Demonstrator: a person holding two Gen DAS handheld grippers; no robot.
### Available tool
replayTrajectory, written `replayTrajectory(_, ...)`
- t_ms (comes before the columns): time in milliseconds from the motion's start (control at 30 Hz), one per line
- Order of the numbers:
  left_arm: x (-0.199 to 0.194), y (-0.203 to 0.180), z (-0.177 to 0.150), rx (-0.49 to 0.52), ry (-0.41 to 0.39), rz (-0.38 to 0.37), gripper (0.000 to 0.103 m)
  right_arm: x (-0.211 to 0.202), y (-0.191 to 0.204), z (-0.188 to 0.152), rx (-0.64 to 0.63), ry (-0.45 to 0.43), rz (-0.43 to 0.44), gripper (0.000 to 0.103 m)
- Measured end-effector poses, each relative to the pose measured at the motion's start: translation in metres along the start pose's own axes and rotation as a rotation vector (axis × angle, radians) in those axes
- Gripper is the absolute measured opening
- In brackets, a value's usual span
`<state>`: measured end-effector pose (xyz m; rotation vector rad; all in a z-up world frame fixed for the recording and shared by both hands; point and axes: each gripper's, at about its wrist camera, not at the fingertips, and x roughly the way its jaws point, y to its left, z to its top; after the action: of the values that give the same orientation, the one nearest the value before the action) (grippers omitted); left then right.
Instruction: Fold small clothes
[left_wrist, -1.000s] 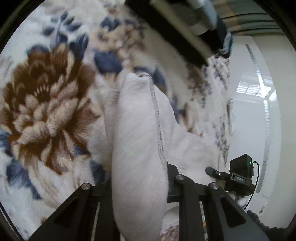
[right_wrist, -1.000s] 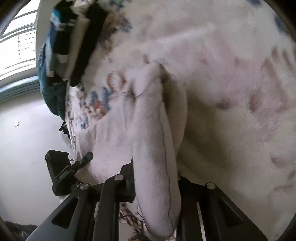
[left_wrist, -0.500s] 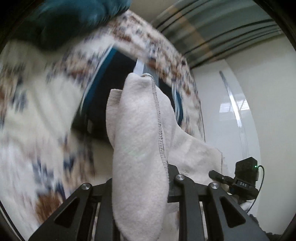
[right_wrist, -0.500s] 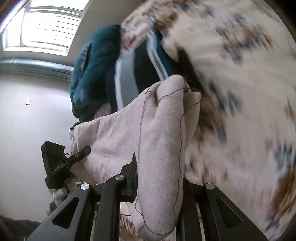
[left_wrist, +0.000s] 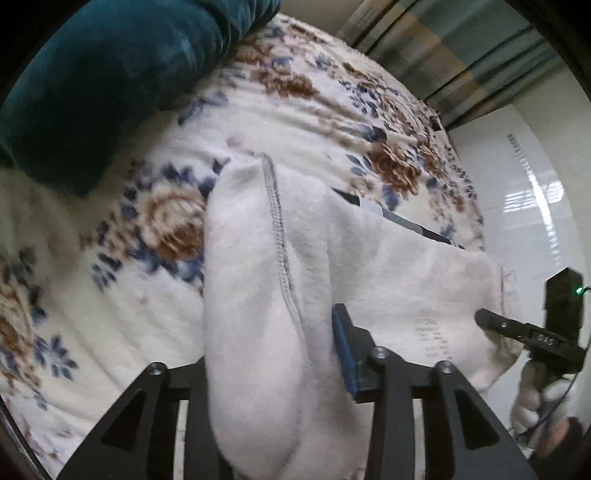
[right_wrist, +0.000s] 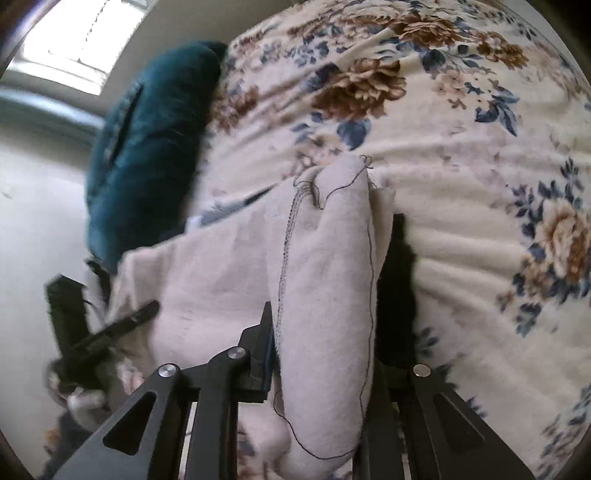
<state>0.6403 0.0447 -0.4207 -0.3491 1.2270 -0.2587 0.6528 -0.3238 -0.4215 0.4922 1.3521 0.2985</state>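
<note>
Above a bed spread with a floral fleece blanket (left_wrist: 295, 122), a pale pinkish-white fleece garment (left_wrist: 255, 314) hangs stretched between the two grippers. Its stitched hem bunches up through the left gripper (left_wrist: 269, 373), whose jaws are clamped on the fabric, a blue pad showing against the cloth on one side. At the other corner, the right gripper (right_wrist: 325, 354) is clenched on a similar thick fold, a loose dark thread trailing down over it. From each wrist view, the opposite gripper appears at the far end of the cloth, pinching it. A teal velvet cushion (right_wrist: 147, 147) lies on the blanket beyond the garment, and a dark striped piece of clothing (left_wrist: 406, 221) peeks out just behind the cloth's upper edge.
</note>
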Motion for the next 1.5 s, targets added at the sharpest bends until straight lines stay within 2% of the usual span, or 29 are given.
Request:
replayTrajectory(33, -0.005, -0.003, 0.000, 0.015, -0.018, 0.031, 0.045, 0.001, 0.002, -0.002, -0.009, 0.001, -0.029, 0.040)
replayTrajectory(67, -0.013, -0.007, -0.001, 0.036, -0.048, 0.077, 0.047, 0.000, 0.006, -0.004, -0.021, -0.001, -0.070, 0.047)
replayTrajectory(100, -0.019, -0.012, -0.004, 0.053, -0.071, 0.117, 0.050, -0.002, 0.011, -0.007, -0.037, -0.014, -0.121, 0.063)
replayTrajectory(133, -0.020, -0.013, -0.004, 0.063, -0.084, 0.149, 0.066, -0.005, 0.018, -0.012, -0.050, -0.032, -0.186, 0.074)
replayTrajectory(167, -0.026, -0.017, -0.007, 0.076, -0.101, 0.199, 0.079, -0.009, 0.026, -0.018, -0.072, -0.063, -0.270, 0.076)
replayTrajectory(200, -0.028, -0.018, -0.006, 0.079, -0.117, 0.215, 0.082, -0.012, 0.036, -0.029, -0.093, -0.080, -0.318, 0.081)
replayTrajectory(233, -0.031, -0.021, -0.007, 0.084, -0.133, 0.227, 0.092, -0.013, 0.044, -0.037, -0.116, -0.101, -0.398, 0.091)
replayTrajectory(267, -0.034, -0.025, -0.011, 0.095, -0.142, 0.246, 0.103, -0.014, 0.051, -0.045, -0.135, -0.119, -0.455, 0.096)
replayTrajectory(300, -0.037, -0.030, -0.017, 0.107, -0.137, 0.269, 0.103, -0.015, 0.055, -0.051, -0.148, -0.130, -0.488, 0.103)
replayTrajectory(367, -0.038, -0.038, -0.026, 0.118, -0.132, 0.320, 0.103, -0.016, 0.065, -0.068, -0.162, -0.138, -0.558, 0.103)
replayTrajectory(467, -0.049, -0.049, -0.038, 0.123, -0.131, 0.337, 0.103, -0.024, 0.072, -0.085, -0.152, -0.159, -0.610, 0.103)
replayTrajectory(567, -0.064, -0.059, -0.048, 0.128, -0.141, 0.368, 0.103, -0.044, 0.081, -0.101, -0.134, -0.191, -0.628, 0.103)
replayTrajectory(733, -0.111, -0.087, -0.073, 0.154, -0.184, 0.393, 0.103, -0.086, 0.104, -0.128, -0.130, -0.243, -0.641, 0.103)
replayTrajectory(867, -0.158, -0.115, -0.097, 0.175, -0.231, 0.389, 0.103, -0.134, 0.132, -0.158, -0.160, -0.308, -0.670, 0.103)
replayTrajectory(1100, -0.254, -0.158, -0.147, 0.201, -0.324, 0.379, 0.103, -0.234, 0.181, -0.225, -0.185, -0.432, -0.665, 0.103)
replayTrajectory(1267, -0.313, -0.181, -0.182, 0.216, -0.361, 0.371, 0.103, -0.308, 0.211, -0.279, -0.203, -0.507, -0.637, 0.103)
replayTrajectory(1500, -0.390, -0.205, -0.233, 0.217, -0.410, 0.356, 0.103, -0.391, 0.244, -0.345, -0.228, -0.608, -0.606, 0.103)
